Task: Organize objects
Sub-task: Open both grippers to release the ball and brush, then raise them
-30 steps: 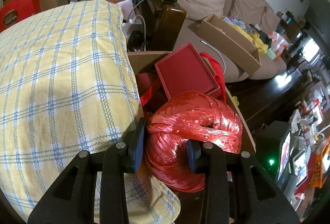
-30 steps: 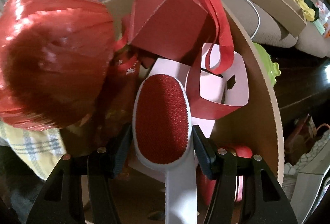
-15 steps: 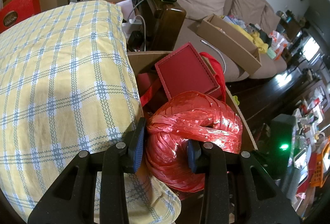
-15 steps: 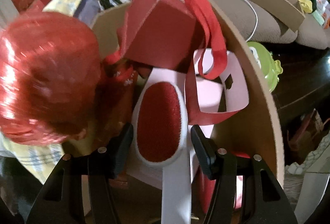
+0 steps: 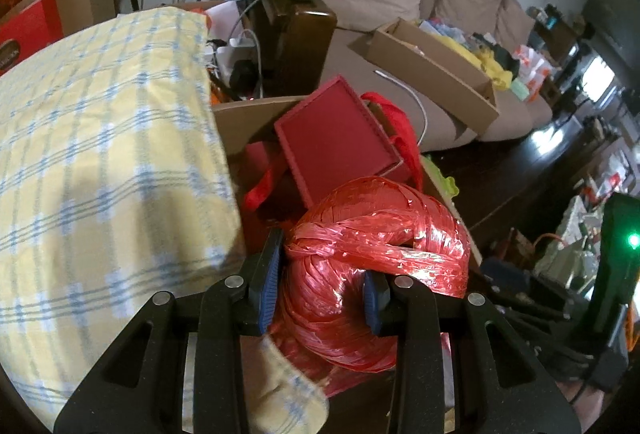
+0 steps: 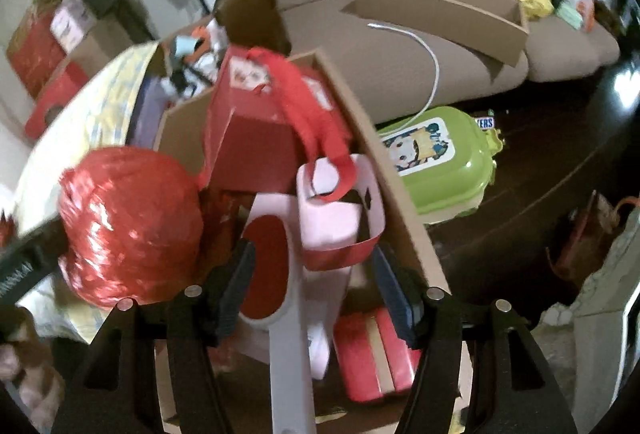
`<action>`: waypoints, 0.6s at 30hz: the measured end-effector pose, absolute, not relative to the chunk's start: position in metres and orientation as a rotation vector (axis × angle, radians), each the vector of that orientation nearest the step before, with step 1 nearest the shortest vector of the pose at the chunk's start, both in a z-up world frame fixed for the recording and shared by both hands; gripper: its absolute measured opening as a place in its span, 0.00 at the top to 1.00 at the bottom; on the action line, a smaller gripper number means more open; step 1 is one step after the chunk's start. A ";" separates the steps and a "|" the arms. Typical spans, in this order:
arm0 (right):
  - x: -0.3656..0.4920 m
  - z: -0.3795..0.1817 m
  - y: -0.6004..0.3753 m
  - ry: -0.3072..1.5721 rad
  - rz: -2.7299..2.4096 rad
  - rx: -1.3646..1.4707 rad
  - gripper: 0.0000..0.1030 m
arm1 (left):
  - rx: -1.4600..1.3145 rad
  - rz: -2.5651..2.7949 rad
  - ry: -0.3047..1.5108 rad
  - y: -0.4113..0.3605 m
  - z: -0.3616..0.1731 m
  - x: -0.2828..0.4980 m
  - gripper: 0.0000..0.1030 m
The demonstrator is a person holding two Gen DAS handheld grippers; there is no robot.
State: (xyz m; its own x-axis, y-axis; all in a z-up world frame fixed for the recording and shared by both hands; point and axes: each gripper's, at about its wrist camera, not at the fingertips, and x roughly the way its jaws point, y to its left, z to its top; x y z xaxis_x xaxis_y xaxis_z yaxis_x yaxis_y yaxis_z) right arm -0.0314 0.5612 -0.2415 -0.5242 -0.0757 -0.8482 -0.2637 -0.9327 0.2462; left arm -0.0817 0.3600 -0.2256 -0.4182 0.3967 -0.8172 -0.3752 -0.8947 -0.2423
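- Left wrist view: the left tongs (image 5: pixel 320 286) are clamped on a shiny red ball of plastic raffia twine (image 5: pixel 376 266), one blue pad (image 5: pixel 272 274) pressed on each side of it.
- The twine ball is held at the near left of an open brown cardboard box (image 5: pixel 256 114), just beside a yellow and blue checked cloth bundle (image 5: pixel 104 162) on the left.
- Farther back in the box a red square gift box with a red ribbon handle (image 5: pixel 336 138) stands tilted.
- Right wrist view: the right tongs (image 6: pixel 316 286) are apart, and a lint brush with a red oval pad and a white handle (image 6: pixel 276 290) lies between them inside the box; whether either finger touches it, I cannot tell.
- Just right of the brush sits a pale pink cut-out card sleeve (image 6: pixel 340 218), and a flat red packet (image 6: pixel 376 354) lies low in the box near the camera.
- A lime green plastic case with a cartoon sticker (image 6: pixel 440 162) lies on the dark floor just right of the box.
- Progress, as a judgement: several items are already gathered in the box and the brush appears to be set down, while the twine ball is not yet released and the green case remains outside, so the organizing looks partly done.
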 end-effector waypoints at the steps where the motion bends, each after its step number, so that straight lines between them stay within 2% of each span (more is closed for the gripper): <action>1: -0.031 -0.243 0.563 0.565 2.591 -1.473 0.39 | -1.345 2.328 -0.033 0.363 -0.227 -0.084 0.69; 5: -0.030 -0.246 0.561 0.653 2.597 -1.494 0.40 | -1.366 2.343 -0.020 0.372 -0.232 -0.090 0.69; 9: -0.027 -0.242 0.560 0.882 2.693 -1.487 0.43 | -1.363 2.369 0.006 0.375 -0.235 -0.090 0.69; 10: -0.027 -0.240 0.559 0.904 2.706 -1.470 0.49 | -1.360 2.377 0.018 0.376 -0.236 -0.089 0.69; 12: -0.025 -0.235 0.561 0.975 2.740 -1.424 0.50 | -1.355 2.381 0.029 0.377 -0.236 -0.088 0.68; 15: -0.025 -0.233 0.567 1.179 2.781 -1.377 0.50 | -1.364 2.362 0.014 0.377 -0.239 -0.088 0.68; 18: -0.029 -0.234 0.559 1.191 2.805 -1.393 0.49 | -1.383 2.348 0.001 0.379 -0.243 -0.090 0.68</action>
